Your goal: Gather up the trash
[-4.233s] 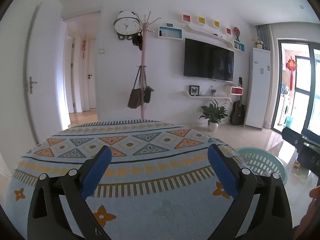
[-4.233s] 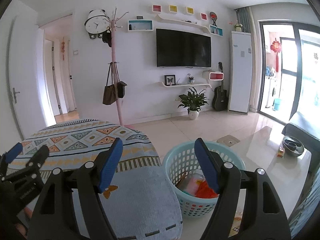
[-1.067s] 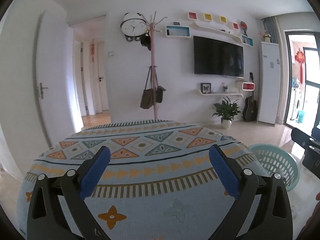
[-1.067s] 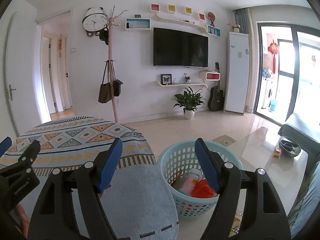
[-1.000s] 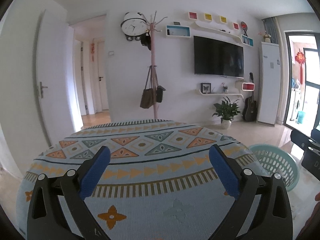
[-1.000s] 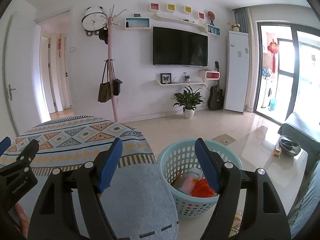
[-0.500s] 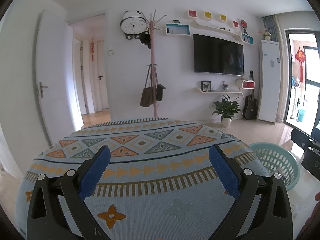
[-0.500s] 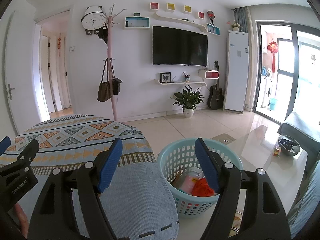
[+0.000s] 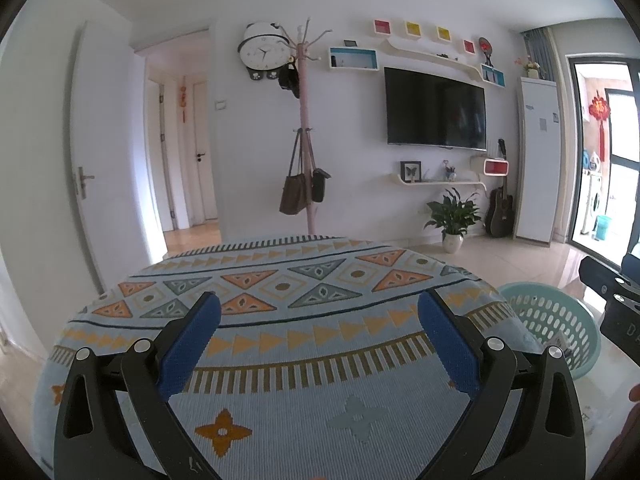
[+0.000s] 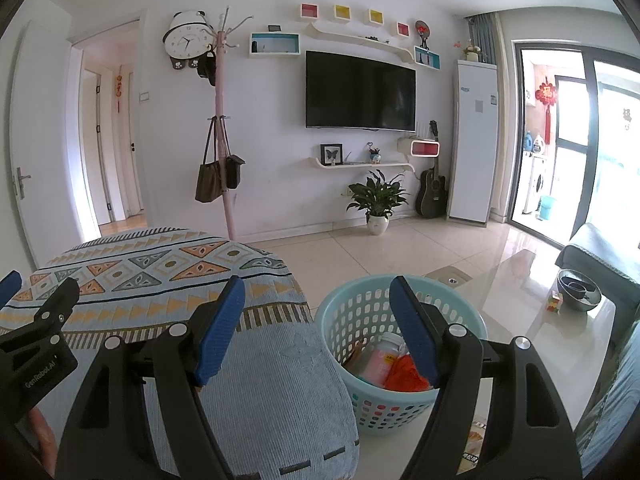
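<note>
My left tool [image 9: 318, 320] hangs over the patterned cloth [image 9: 280, 304] covering the counter, its blue pads [image 9: 190, 350] spread wide with nothing between them. In the right wrist view that same tool [image 10: 24, 304] shows at the far left edge, above the cloth [image 10: 160, 272]. My right tool [image 10: 316, 312] is also spread wide and empty, one pad over the cloth's corner, the other over the light blue basket [image 10: 360, 412]. The basket [image 9: 560, 320] stands on the floor just beside the counter's right side. Inside it lie the trash pieces: a pink-labelled bottle [image 10: 380, 360] and something crumpled and orange-red [image 10: 404, 376], touching one another.
</note>
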Demonstrator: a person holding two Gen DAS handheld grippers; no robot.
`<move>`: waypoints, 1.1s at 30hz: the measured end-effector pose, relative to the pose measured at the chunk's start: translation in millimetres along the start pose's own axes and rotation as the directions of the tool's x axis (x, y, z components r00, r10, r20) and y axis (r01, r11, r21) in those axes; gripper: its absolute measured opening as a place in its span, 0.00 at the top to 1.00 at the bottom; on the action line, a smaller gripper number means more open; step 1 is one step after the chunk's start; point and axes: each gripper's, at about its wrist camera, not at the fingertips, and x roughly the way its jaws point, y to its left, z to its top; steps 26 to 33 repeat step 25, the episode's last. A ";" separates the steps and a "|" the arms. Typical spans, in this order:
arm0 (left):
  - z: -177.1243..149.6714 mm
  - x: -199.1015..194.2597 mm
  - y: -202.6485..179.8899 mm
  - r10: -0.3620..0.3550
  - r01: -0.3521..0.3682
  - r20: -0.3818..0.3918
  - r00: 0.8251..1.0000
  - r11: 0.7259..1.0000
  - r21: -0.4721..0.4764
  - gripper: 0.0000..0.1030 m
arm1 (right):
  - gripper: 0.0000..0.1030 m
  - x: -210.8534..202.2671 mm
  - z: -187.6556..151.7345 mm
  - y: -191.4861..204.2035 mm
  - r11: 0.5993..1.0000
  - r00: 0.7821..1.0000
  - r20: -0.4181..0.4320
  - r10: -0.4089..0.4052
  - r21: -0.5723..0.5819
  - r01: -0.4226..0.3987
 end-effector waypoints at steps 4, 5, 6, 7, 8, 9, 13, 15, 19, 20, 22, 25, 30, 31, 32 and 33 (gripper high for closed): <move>0.4 0.2 -0.6 -0.002 0.002 -0.001 1.000 1.000 0.001 0.07 | 0.31 -0.7 -1.7 -2.0 1.000 1.000 -0.002 0.002 -0.002 -0.002; 0.4 0.5 -0.5 -0.002 0.002 -0.004 1.000 1.000 0.002 0.07 | 0.31 -0.9 -1.7 -1.8 1.000 1.000 -0.001 0.001 -0.003 -0.001; 0.6 0.7 -0.4 -0.001 0.001 -0.006 1.000 1.000 0.002 0.07 | 0.31 -1.3 -2.2 -2.0 1.000 1.000 0.000 0.002 -0.004 -0.002; 0.7 0.4 0.2 -0.001 0.001 -0.007 1.000 1.000 0.001 0.07 | 0.31 -1.1 -2.1 -1.9 1.000 1.000 -0.001 0.003 -0.003 -0.003; 0.6 -0.1 0.0 -0.001 0.001 -0.008 1.000 1.000 0.000 0.07 | 0.31 -1.3 -2.3 -2.4 1.000 1.000 -0.002 0.004 -0.005 -0.004; 0.3 -0.5 0.4 -0.001 0.001 -0.009 1.000 1.000 -0.002 0.07 | 0.31 -1.6 -2.7 -3.2 1.000 1.000 -0.002 0.003 -0.005 -0.003; 3.0 1.3 0.4 0.002 -0.002 -0.019 1.000 1.000 -0.005 0.07 | 0.31 -1.7 -2.6 -3.5 1.000 1.000 -0.004 0.006 -0.007 -0.006; 3.6 1.4 0.5 -0.001 0.000 -0.018 1.000 1.000 -0.006 0.07 | 0.31 -2.2 -1.5 -1.9 1.000 1.000 -0.004 0.004 -0.012 -0.004; 4.5 2.5 1.5 -0.004 0.004 -0.021 1.000 1.000 -0.008 0.07 | 0.31 -5.4 0.6 -3.0 1.000 1.000 -0.001 0.004 -0.009 -0.004; 4.4 2.5 1.2 -0.001 0.001 -0.025 1.000 1.000 -0.005 0.07 | 0.31 -7.0 1.5 -2.9 1.000 1.000 0.001 0.005 -0.010 -0.005; 4.9 -0.2 1.6 -0.014 0.013 -0.019 1.000 1.000 -0.010 0.07 | 0.31 -9.6 5.0 -1.1 1.000 1.000 0.005 0.005 -0.015 -0.005; 6.3 -1.8 -0.2 -0.016 0.016 -0.033 0.999 1.000 0.003 0.07 | 0.31 -15.7 9.8 -0.5 1.000 1.000 0.018 0.001 -0.017 -0.001; 6.3 -1.8 -0.2 -0.016 0.016 -0.033 0.999 1.000 0.003 0.07 | 0.31 -15.7 9.8 -0.5 1.000 1.000 0.018 0.001 -0.017 -0.001; 6.3 -1.8 -0.2 -0.016 0.016 -0.033 0.999 1.000 0.003 0.07 | 0.31 -15.7 9.8 -0.5 1.000 1.000 0.018 0.001 -0.017 -0.001; 6.3 -1.8 -0.2 -0.016 0.016 -0.033 0.999 1.000 0.003 0.07 | 0.31 -15.7 9.8 -0.5 1.000 1.000 0.018 0.001 -0.017 -0.001; 6.3 -1.8 -0.2 -0.016 0.016 -0.033 0.999 1.000 0.003 0.07 | 0.31 -15.7 9.8 -0.5 1.000 1.000 0.018 0.001 -0.017 -0.001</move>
